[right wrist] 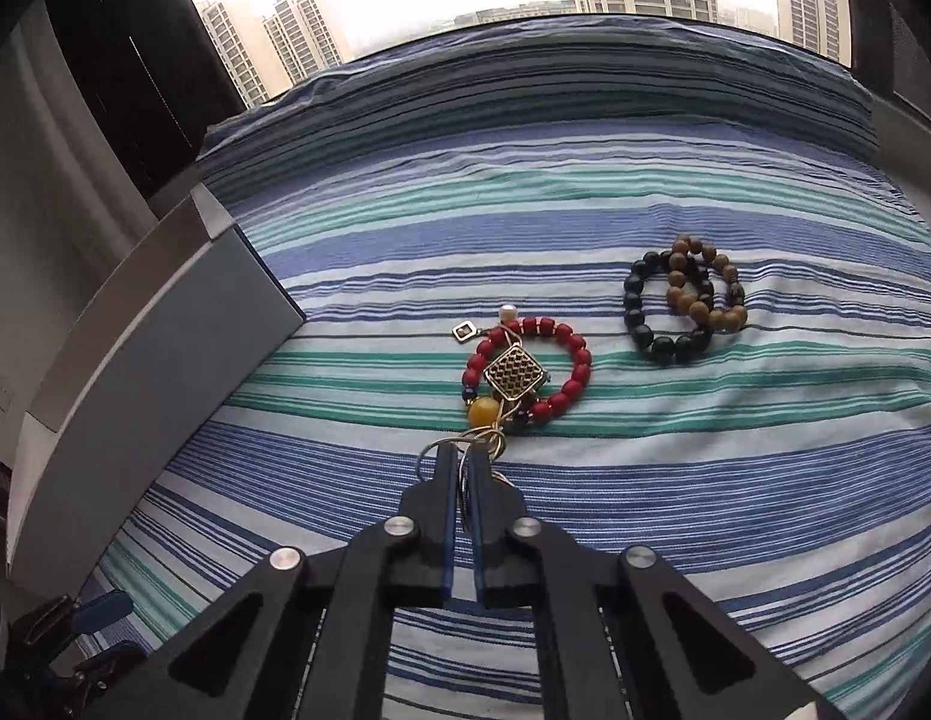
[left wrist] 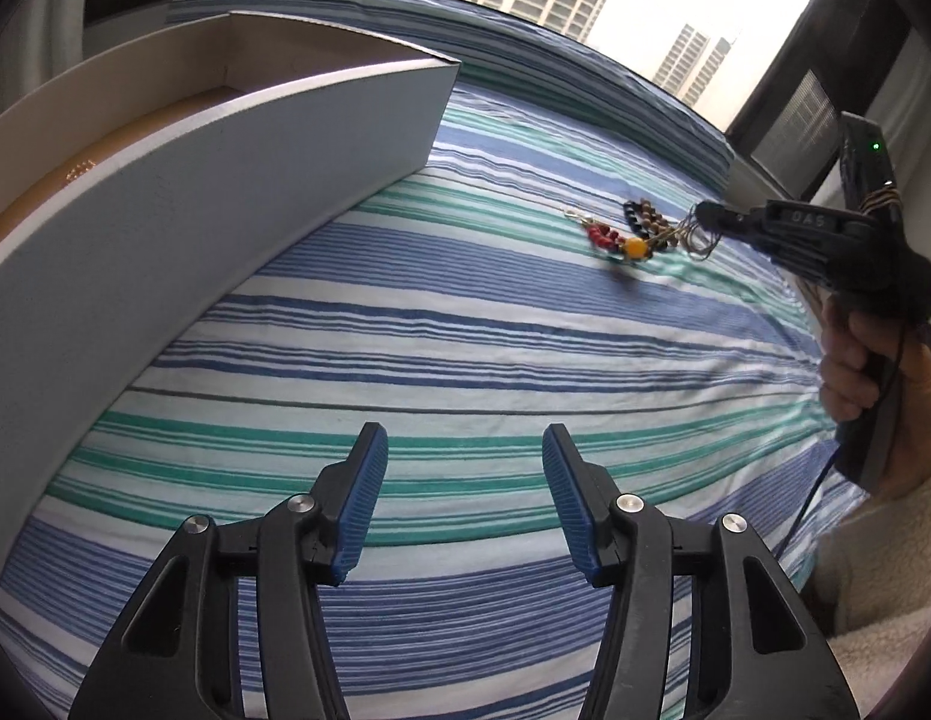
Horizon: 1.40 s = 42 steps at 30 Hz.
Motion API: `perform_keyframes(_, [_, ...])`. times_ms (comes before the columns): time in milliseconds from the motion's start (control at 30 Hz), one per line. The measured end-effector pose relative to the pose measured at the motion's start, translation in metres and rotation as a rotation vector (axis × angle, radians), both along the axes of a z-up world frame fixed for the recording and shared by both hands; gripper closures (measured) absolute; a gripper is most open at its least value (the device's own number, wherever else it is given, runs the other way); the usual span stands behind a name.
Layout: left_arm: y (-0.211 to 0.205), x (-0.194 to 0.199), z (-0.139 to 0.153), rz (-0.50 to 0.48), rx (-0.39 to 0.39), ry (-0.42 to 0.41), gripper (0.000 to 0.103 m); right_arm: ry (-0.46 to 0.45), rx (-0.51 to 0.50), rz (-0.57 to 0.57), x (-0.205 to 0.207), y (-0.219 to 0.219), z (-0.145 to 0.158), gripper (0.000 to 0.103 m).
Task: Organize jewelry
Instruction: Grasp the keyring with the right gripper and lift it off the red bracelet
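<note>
Jewelry lot on striped bedspread (right wrist: 645, 480), white box (left wrist: 213, 192) alongside.
Right tongs (right wrist: 462, 468) clamped on thin wire rings (right wrist: 486, 441) beside red bead bracelet (right wrist: 561, 360); left tongs (left wrist: 465, 480) apart, empty; dark and brown bead bracelets (right wrist: 684, 300) nearby.

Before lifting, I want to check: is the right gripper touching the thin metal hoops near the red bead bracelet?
Touching. In the right wrist view the right gripper is shut on the thin metal hoops, which pass between its pads beside the red bead bracelet.
</note>
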<state>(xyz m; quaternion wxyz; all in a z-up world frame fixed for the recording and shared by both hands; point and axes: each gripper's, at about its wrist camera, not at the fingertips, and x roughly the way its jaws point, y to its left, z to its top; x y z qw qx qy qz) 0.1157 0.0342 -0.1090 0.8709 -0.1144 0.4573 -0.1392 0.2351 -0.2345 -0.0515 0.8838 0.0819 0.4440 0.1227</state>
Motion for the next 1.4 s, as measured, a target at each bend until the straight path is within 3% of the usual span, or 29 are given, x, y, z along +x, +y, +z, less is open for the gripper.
perform_keyframes(267, [0.005,-0.009,0.004,0.001,-0.006,-0.019,0.048,-0.060,0.127,0.105,-0.017,-0.002,0.087,0.099])
perform_keyframes(433, [0.017,-0.012,0.005,0.032,-0.003,-0.020,0.048,-0.073,0.210,0.197,-0.044,0.014,0.106,0.099])
perform_keyframes(533, [0.021,-0.015,0.005,0.040,0.004,-0.020,0.048,-0.124,0.180,0.243,-0.057,0.029,0.109,0.099])
perform_keyframes(633, [0.023,-0.020,0.006,0.047,0.022,-0.032,0.048,-0.057,0.145,0.256,-0.062,0.029,0.086,0.099])
perform_keyframes(800, [0.025,-0.019,0.001,0.054,0.017,-0.011,0.048,0.145,-0.071,0.272,-0.085,0.015,0.009,0.096])
perform_keyframes(867, [0.023,-0.019,0.001,0.051,0.018,-0.013,0.048,0.222,-0.094,0.250,-0.093,-0.001,-0.014,0.070])
perform_keyframes(900, [0.021,-0.018,0.001,0.048,0.019,-0.013,0.048,0.237,-0.080,0.235,-0.097,-0.009,-0.019,0.053])
perform_keyframes(1033, [0.016,-0.016,0.001,0.043,0.015,-0.009,0.048,0.206,-0.069,0.249,-0.105,-0.011,-0.013,0.051])
perform_keyframes(1167, [0.014,-0.017,0.001,0.041,0.012,-0.008,0.047,0.133,-0.081,0.399,-0.104,0.041,-0.004,0.051])
perform_keyframes(1300, [0.020,-0.019,0.003,0.051,0.015,-0.011,0.047,0.091,-0.139,0.483,-0.086,0.090,-0.025,0.051])
perform_keyframes(1400, [0.027,-0.020,0.004,0.070,0.011,-0.015,0.047,0.121,-0.211,0.502,-0.067,0.106,-0.054,0.054])
